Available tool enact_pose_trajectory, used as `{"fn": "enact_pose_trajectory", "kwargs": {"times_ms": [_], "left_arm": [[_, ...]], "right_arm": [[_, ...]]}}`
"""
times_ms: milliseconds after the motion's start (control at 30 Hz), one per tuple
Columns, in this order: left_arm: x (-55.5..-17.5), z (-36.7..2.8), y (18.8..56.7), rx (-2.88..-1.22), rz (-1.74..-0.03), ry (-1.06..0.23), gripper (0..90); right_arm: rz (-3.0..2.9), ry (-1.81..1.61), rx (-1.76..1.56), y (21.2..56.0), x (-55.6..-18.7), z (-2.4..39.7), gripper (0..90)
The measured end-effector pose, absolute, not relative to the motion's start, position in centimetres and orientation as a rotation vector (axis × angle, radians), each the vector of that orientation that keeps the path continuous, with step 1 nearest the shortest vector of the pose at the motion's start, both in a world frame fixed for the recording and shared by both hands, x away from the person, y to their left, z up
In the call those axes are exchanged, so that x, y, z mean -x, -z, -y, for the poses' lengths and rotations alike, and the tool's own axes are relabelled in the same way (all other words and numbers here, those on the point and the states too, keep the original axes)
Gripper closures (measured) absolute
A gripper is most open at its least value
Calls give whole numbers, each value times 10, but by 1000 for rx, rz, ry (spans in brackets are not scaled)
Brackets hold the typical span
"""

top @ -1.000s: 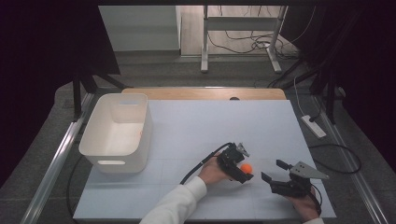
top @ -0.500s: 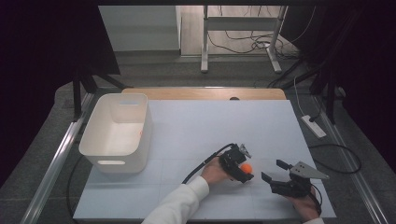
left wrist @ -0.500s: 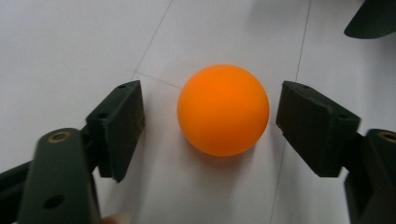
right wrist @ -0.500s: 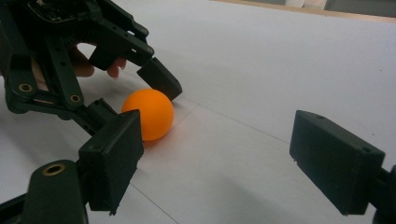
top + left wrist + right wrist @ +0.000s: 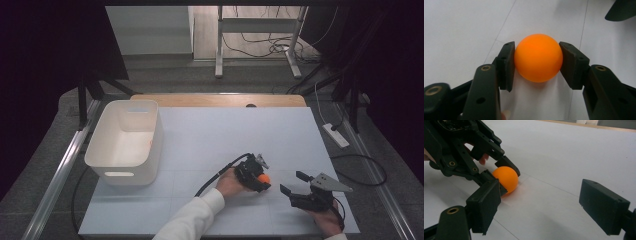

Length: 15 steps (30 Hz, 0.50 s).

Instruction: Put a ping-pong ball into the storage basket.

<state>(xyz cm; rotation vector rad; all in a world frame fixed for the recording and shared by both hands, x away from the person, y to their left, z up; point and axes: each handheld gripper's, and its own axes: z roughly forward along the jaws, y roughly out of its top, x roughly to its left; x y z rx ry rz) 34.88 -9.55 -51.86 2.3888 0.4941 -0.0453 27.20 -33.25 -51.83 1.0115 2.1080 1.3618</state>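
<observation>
An orange ball [image 5: 538, 58] rests on the white table [image 5: 225, 130], right of centre near the front. My left gripper [image 5: 537, 46] has just been closing, and its two pads now press on the ball's sides. The high view shows that ball [image 5: 264, 178] at the tip of the left gripper [image 5: 259, 180], held low in a white-sleeved hand. My right gripper [image 5: 292, 182] stands open a short way to the right, pointing toward the ball [image 5: 506, 181] with nothing between its fingers. From the right gripper view, the left gripper [image 5: 505, 175] clasps the ball just ahead.
A white plastic bin [image 5: 120, 175] stands at the table's left side and looks hollow inside. A wooden strip [image 5: 220, 100] runs along the far edge. A power strip [image 5: 336, 135] lies on the floor to the right. A cable [image 5: 220, 175] trails from the left gripper.
Both hands stay where they were. The left gripper's jaws look drawn in closer about the orange ball than before.
</observation>
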Motion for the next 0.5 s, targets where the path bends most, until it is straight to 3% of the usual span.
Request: {"fn": "enact_pose_trajectory", "kwargs": {"times_ms": [500], "left_arm": [[-348, 89, 511, -2362, -502, 12, 505]], "right_arm": [[-2106, -1355, -1009, 518, -272, 333, 174]]}}
